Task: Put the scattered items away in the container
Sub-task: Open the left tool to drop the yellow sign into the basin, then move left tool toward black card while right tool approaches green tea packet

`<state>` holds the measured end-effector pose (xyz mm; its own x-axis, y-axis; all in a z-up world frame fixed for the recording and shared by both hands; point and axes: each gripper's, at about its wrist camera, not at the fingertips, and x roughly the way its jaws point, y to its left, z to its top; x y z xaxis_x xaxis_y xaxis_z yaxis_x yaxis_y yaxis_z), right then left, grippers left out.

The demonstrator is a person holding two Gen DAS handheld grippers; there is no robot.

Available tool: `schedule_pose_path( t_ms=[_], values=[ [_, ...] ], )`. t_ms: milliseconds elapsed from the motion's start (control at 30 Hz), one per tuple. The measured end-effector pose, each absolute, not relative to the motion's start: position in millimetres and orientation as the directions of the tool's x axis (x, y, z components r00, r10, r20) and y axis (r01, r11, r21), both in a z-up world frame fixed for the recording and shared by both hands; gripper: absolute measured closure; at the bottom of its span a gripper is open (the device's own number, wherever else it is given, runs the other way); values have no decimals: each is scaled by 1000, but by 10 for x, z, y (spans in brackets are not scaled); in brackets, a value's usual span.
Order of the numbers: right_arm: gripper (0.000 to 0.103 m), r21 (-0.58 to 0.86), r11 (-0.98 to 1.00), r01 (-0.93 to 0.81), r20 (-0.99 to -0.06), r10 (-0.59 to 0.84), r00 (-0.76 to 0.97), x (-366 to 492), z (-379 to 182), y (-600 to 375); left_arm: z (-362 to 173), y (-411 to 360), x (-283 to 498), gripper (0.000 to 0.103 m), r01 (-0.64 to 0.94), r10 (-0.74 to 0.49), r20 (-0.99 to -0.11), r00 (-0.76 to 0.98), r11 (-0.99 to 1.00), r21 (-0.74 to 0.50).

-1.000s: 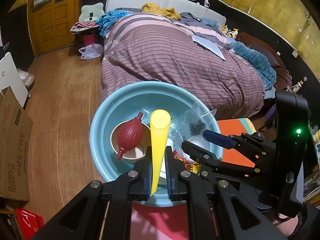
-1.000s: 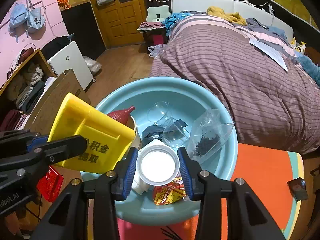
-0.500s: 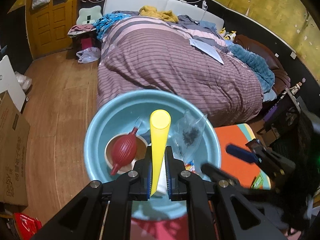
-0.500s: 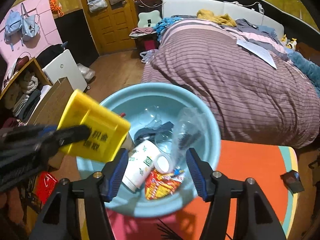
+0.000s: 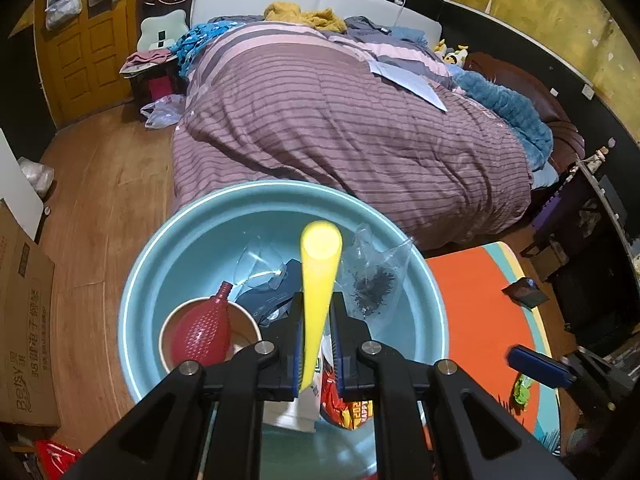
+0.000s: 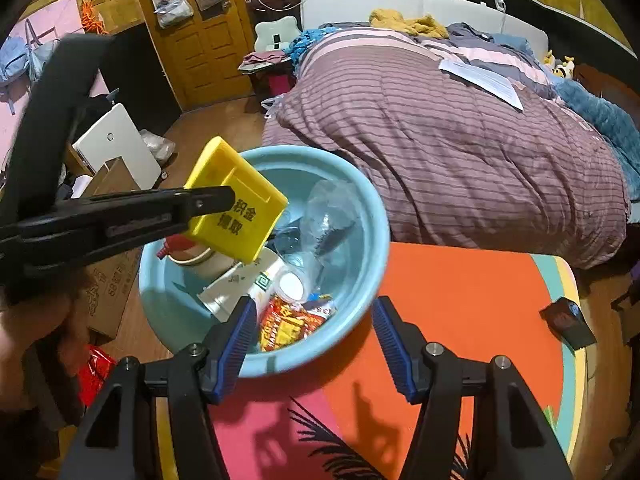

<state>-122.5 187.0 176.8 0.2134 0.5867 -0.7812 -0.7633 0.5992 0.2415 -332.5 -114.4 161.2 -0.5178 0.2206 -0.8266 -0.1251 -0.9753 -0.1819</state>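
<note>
A light blue basin holds a paper cup with a red rubber bulb, a clear bag of dark bits, a tipped white cup and a red snack packet. My left gripper is shut on a flat yellow plastic card, which hangs over the basin. My right gripper stands open above the basin's near rim with nothing between its jaws. One of its blue pads shows at the right of the left wrist view.
The basin sits on an orange play mat. On the mat lie a dark packet and a green wrapper. A bed with a striped quilt stands behind. A cardboard box is at the left.
My right gripper let go of the white cup, which now lies in the basin, then opened wide and drew back. My left gripper carried the yellow card further over the basin.
</note>
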Motion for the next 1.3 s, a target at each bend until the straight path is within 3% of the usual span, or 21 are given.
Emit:
schedule_pose_path(
  t_ms=[33, 100, 133, 167, 333, 467, 533, 767, 833, 933, 1100, 1300],
  values=[
    [39, 240, 603, -760, -781, 585, 218, -1222, 1771, 1829, 1602, -1132, -3337, 87, -121, 214, -827, -520, -977, -177],
    [39, 233, 612, -755, -782, 580, 228, -1220, 1774, 1755, 1612, -1125, -3346, 68, -114, 204, -828, -523, -979, -169],
    [38, 230, 618, -752, -782, 577, 235, -1214, 1771, 1709, 1628, -1117, -3341, 51, -109, 196, -826, -529, -981, -164],
    [38, 230, 624, -747, -782, 575, 240, -1202, 1763, 1670, 1644, -1107, -3332, 40, -106, 188, -824, -534, -982, -155],
    [38, 238, 655, -717, -785, 565, 256, -1116, 1721, 1441, 1759, -1070, -3268, 26, -101, 147, -814, -562, -989, -109],
    [32, 195, 672, -715, -788, 541, 294, -1107, 1720, 1279, 1886, -1001, -3164, 19, -103, 116, -806, -580, -992, -68],
    [22, 181, 672, -718, -785, 539, 306, -1110, 1734, 1193, 1943, -960, -3108, 17, -103, 114, -802, -587, -993, -66],
    [21, 226, 688, -690, -783, 550, 291, -1079, 1704, 766, 2098, -657, -2783, 13, -131, 93, -798, -596, -991, -18],
    [12, 233, 685, -690, -780, 555, 287, -1103, 1703, 588, 2116, -533, -2610, 10, -161, 97, -794, -600, -987, 1],
    [10, 218, 693, -687, -795, 535, 287, -1158, 1648, 250, 2165, -315, -2325, 0, -202, 113, -770, -628, -979, 21],
    [10, 242, 748, -618, -841, 480, 251, -1112, 1331, -431, 2225, 162, -2009, 0, -289, 177, -701, -691, -956, 44],
    [10, 259, 785, -563, -853, 459, 248, -944, 1053, -928, 1976, 747, -2048, 0, -353, 231, -750, -619, -935, 4]
  ],
)
